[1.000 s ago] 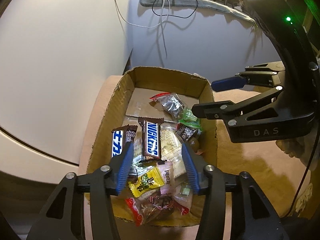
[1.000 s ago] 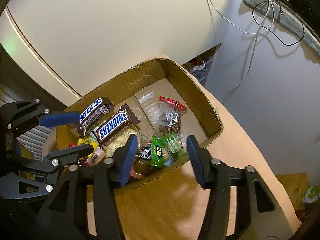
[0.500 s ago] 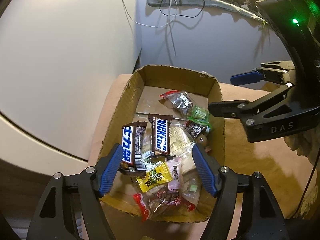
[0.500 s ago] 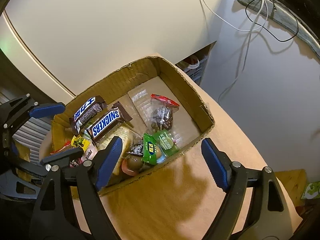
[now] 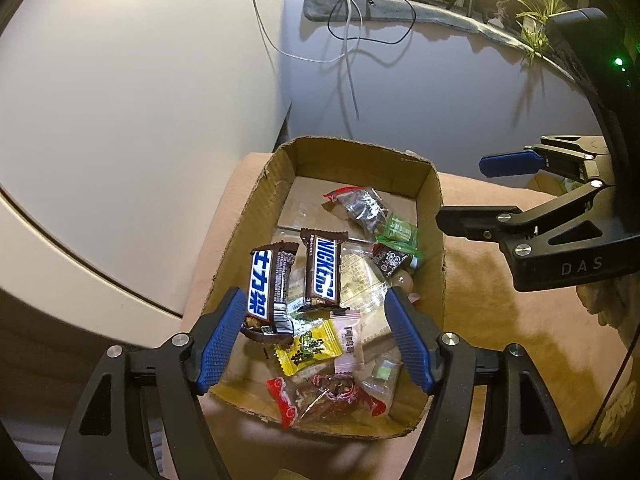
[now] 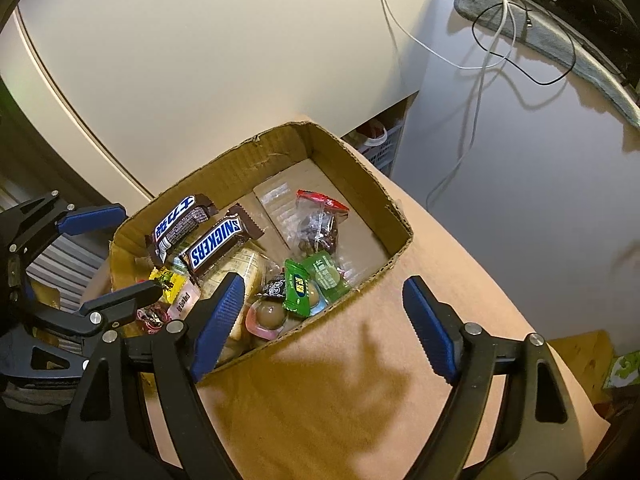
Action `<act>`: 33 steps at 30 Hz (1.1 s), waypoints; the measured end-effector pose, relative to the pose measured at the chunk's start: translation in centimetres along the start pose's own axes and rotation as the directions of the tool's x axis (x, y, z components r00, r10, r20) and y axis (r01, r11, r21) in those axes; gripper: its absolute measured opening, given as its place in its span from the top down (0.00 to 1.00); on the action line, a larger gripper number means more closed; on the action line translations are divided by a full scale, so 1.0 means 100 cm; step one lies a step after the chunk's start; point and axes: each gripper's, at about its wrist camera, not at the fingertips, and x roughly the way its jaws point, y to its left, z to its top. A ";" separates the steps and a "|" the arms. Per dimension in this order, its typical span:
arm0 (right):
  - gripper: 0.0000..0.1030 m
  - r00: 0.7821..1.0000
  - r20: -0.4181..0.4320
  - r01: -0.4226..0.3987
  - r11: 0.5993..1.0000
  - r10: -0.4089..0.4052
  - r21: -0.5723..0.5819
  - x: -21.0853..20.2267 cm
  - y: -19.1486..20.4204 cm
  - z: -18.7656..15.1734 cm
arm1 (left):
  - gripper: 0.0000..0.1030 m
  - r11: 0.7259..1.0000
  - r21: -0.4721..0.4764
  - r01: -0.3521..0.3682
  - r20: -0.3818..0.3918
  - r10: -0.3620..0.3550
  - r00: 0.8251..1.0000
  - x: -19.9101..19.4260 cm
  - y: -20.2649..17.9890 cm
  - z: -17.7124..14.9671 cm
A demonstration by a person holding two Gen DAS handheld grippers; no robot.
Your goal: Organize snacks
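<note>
From the left wrist camera, the left gripper (image 5: 316,336) hangs over the near end of a shallow cardboard box (image 5: 430,184) on a tan surface (image 5: 500,320), its blue-padded jaws standing wide apart with nothing pressed between them. Beneath the gap lie a Snickers bar (image 5: 322,272), a second brown bar with a blue-and-white label (image 5: 266,288), a yellow candy packet (image 5: 310,350) and a pink sachet (image 5: 348,340). At the box's near wall sits a red-ended clear bag of dark pieces (image 5: 324,398), fully visible only in this view. Farther in are a clear bag with a red top (image 5: 360,206) and a green packet (image 5: 400,232). The right gripper (image 5: 476,188) shows at the right edge, jaws apart, over the box's right wall. A potted plant (image 5: 536,28) on the ledge appears here alone.

From the right wrist camera, the right gripper (image 6: 320,320) is over the box's (image 6: 394,216) near corner and the tan surface (image 6: 340,400), its jaws spread with nothing in them. This view shows a round brownish sweet in a pink-rimmed cup (image 6: 268,316) under two green packets (image 6: 316,284), mostly hidden from the other side. The Snickers bar (image 6: 218,242) reads plainly, next to the blue-label bar (image 6: 178,222). The left gripper (image 6: 116,248) enters from the left, one finger over the yellow packet (image 6: 166,282). A white basket (image 6: 380,144) shows beyond the surface's far edge.
</note>
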 end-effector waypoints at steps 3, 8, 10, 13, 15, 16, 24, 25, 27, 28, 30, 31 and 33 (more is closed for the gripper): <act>0.19 1.000 0.013 0.011 1.000 -0.011 -0.005 -0.006 0.002 -0.003 | 0.30 1.000 -0.007 -0.003 0.013 0.004 1.000 -0.004 -0.001 0.001; 0.19 0.999 0.042 0.004 1.000 -0.004 0.017 -0.018 0.004 -0.006 | 0.30 1.000 -0.020 -0.011 0.037 0.012 0.999 -0.013 -0.002 0.000; 0.19 0.999 0.049 0.010 1.000 -0.011 0.020 -0.022 0.005 -0.007 | 0.30 1.000 -0.023 -0.017 0.043 0.018 0.999 -0.016 -0.003 0.000; 0.19 0.998 0.061 0.019 1.000 -0.020 0.023 -0.027 0.007 -0.007 | 0.30 0.999 -0.036 -0.023 0.051 0.024 0.998 -0.018 -0.002 0.000; 0.19 0.997 0.069 0.024 0.999 -0.026 0.021 -0.032 0.008 -0.008 | 0.30 0.998 -0.049 -0.027 0.060 0.030 0.998 -0.022 -0.001 0.000; 0.19 0.997 0.073 0.028 0.999 -0.029 0.019 -0.034 0.009 -0.008 | 0.30 0.998 -0.057 -0.027 0.063 0.031 0.998 -0.025 -0.001 -0.001; 0.13 0.990 0.125 0.059 0.997 -0.066 0.059 -0.061 0.016 -0.019 | 0.30 0.993 -0.102 -0.057 0.104 0.068 0.992 -0.048 0.000 -0.007; 0.08 0.989 0.133 0.060 0.996 -0.069 0.070 -0.065 0.016 -0.022 | 0.30 0.993 -0.105 -0.059 0.107 0.070 0.992 -0.050 0.000 -0.008; 0.05 0.986 0.147 0.062 0.995 -0.074 0.083 -0.070 0.016 -0.025 | 0.30 0.992 -0.110 -0.060 0.109 0.073 0.991 -0.054 0.000 -0.010; 0.05 0.986 0.149 0.063 0.994 -0.076 0.089 -0.073 0.015 -0.027 | 0.30 0.992 -0.112 -0.062 0.110 0.075 0.991 -0.055 -0.001 -0.011; 0.05 0.986 0.148 0.065 0.993 -0.079 0.098 -0.076 0.014 -0.029 | 0.30 0.991 -0.121 -0.058 0.109 0.071 0.992 -0.058 -0.001 -0.013; 0.05 0.986 0.148 0.066 0.993 -0.081 0.102 -0.077 0.013 -0.031 | 0.30 0.991 -0.122 -0.056 0.108 0.070 0.992 -0.059 -0.001 -0.013; 0.05 0.985 0.148 0.069 0.992 -0.085 0.110 -0.080 0.011 -0.033 | 0.30 0.991 -0.124 -0.055 0.110 0.069 0.991 -0.061 -0.002 -0.014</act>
